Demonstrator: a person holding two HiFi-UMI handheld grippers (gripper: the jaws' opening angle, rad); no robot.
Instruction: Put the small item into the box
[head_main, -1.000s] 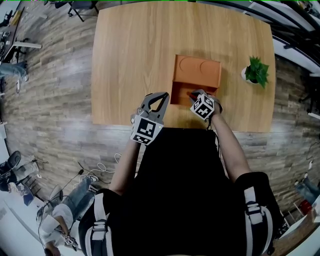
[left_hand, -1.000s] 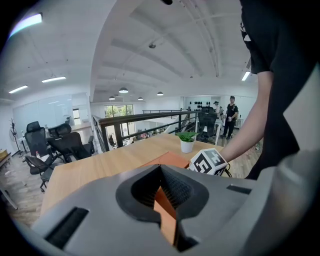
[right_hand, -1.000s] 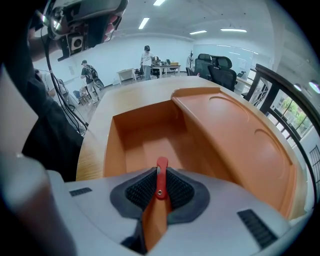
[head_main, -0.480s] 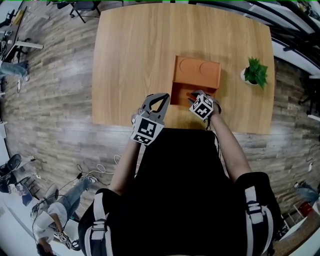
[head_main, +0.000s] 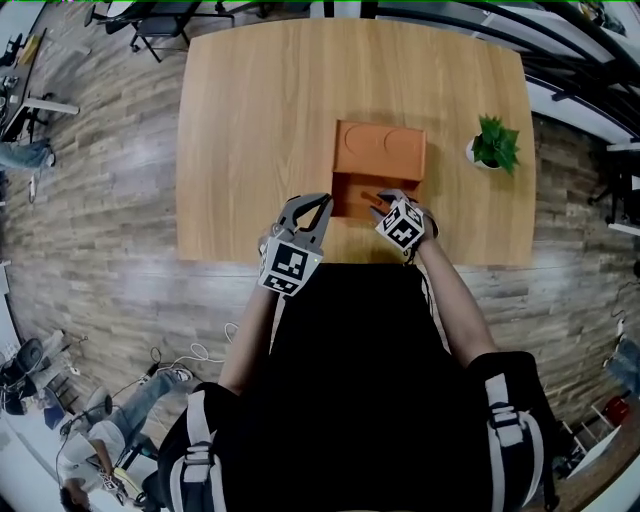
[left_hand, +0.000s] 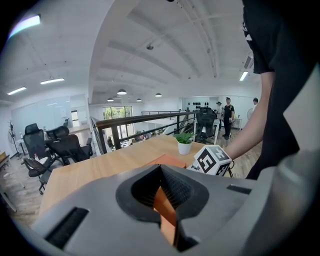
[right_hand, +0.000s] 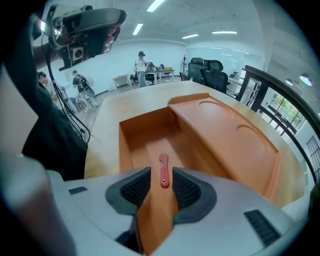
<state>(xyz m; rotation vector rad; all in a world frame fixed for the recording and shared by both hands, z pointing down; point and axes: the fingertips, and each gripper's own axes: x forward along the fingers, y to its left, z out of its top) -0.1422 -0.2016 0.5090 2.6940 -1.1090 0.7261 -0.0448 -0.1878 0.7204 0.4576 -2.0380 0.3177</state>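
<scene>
An orange box (head_main: 378, 150) stands on the wooden table (head_main: 250, 120), with its near compartment (right_hand: 150, 135) open. The small item, a flat red piece (right_hand: 163, 170), lies on the compartment floor. My right gripper (head_main: 383, 205) hangs over that compartment and its jaws are opening. In the right gripper view the red piece shows in the gap between the pads (right_hand: 134, 189), and neither pad presses on it. My left gripper (head_main: 312, 203) hovers open and empty at the table's near edge, left of the box (left_hand: 167, 161).
A small potted plant (head_main: 492, 143) stands to the right of the box, near the table's right edge. A closed lid section with two round recesses (right_hand: 235, 140) covers the box's far half. Office chairs and a railing lie beyond the table.
The head view has shifted slightly, so table and box sit a little further left. Both grippers keep their places relative to the box.
</scene>
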